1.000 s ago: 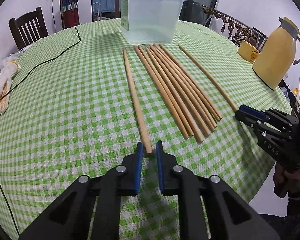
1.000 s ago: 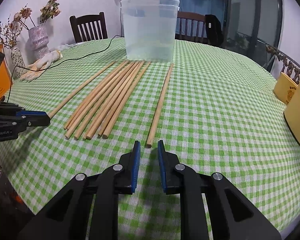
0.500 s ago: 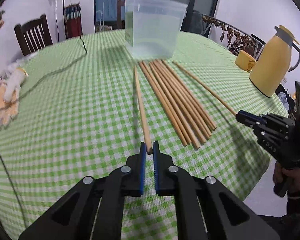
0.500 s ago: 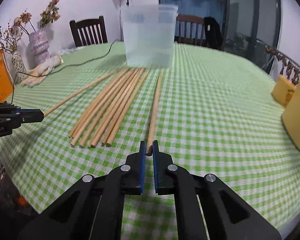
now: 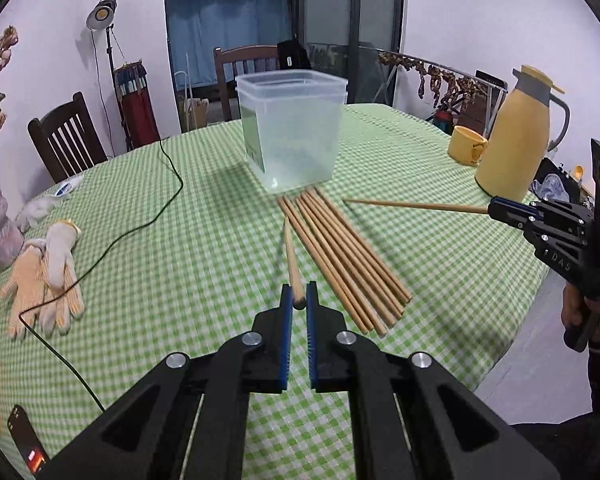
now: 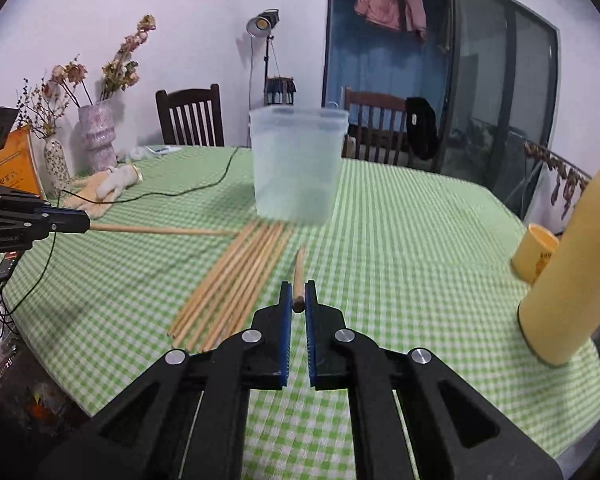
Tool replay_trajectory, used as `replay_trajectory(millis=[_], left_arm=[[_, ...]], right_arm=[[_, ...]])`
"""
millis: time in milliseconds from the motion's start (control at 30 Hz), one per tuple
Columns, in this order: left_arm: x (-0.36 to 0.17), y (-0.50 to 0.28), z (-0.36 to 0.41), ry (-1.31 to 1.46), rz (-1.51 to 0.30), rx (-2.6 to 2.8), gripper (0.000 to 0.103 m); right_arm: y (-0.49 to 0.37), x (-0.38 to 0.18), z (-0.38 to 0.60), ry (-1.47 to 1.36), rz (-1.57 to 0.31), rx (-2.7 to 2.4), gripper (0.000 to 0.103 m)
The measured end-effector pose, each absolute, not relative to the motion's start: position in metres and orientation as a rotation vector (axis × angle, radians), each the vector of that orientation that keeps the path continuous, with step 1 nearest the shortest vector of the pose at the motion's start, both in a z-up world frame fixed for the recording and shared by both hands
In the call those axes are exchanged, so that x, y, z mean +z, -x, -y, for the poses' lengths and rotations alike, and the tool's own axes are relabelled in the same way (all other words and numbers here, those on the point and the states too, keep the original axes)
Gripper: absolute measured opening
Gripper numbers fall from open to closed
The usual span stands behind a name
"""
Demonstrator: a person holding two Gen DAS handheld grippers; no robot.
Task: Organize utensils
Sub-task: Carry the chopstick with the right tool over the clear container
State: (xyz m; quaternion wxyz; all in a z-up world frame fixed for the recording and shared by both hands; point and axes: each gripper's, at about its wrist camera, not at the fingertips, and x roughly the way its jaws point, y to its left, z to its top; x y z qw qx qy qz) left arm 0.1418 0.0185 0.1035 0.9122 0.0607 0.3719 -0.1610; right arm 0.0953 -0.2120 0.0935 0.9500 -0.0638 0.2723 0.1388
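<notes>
Left wrist view: the left hand-held gripper [image 5: 299,305] is clamped on the near end of one long tan wooden chopstick [image 5: 291,258], which a second ago lay flat on the desk with the pads still apart around it. Now the stick points off the green-and-white checked cloth of the desk [image 5: 188,248] toward the clear square plastic tub [image 5: 294,130]. At the right edge the right hand-held gripper [image 5: 494,207] has likewise lifted a second wooden chopstick [image 5: 416,205], held almost level above the cloth. Both outer sticks are therefore off the desk, and the likely next step is to drop them into the tub. The bundle of remaining wooden chopsticks [image 5: 342,258] lies between the two, touching the tub's base.

Right wrist view: the right hand-held gripper's blue pads are closed on its stick's butt end, tip aimed at the tub. The left one's stick crosses low over the far ends of the bundle.

Round about: a black cable [image 5: 156,216] and pale work gloves [image 5: 46,276] to the left, a yellow thermos jug [image 5: 514,136] and yellow mug [image 5: 466,146] to the right, all well apart from the tub. Nothing blocks the way except each long stick possibly crossing the other over the tub's mouth.
</notes>
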Motion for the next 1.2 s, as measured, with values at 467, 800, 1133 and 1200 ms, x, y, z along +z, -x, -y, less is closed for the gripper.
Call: replay_trajectory(millis=[467, 800, 1133, 1200], left_arm=[[0.171, -0.181, -0.026, -0.158, -0.741, -0.400, 0.004], [0.209, -0.257, -0.021, -0.206, -0.821, -0.488, 0.004], [0.225, -0.321, -0.012, -0.200, -0.855, -0.508, 0.004], [0.226, -0.324, -0.012, -0.192, -0.862, -0.516, 0.004]], right_arm=[[-0.123, 0.149, 0.214, 0.192, -0.513, 0.338, 0.006], [-0.178, 0.180, 0.208, 0.194, -0.563, 0.400, 0.006], [-0.241, 0.199, 0.215, 0.120, -0.695, 0.481, 0.006], [-0.243, 0.206, 0.217, 0.120, -0.685, 0.492, 0.006]])
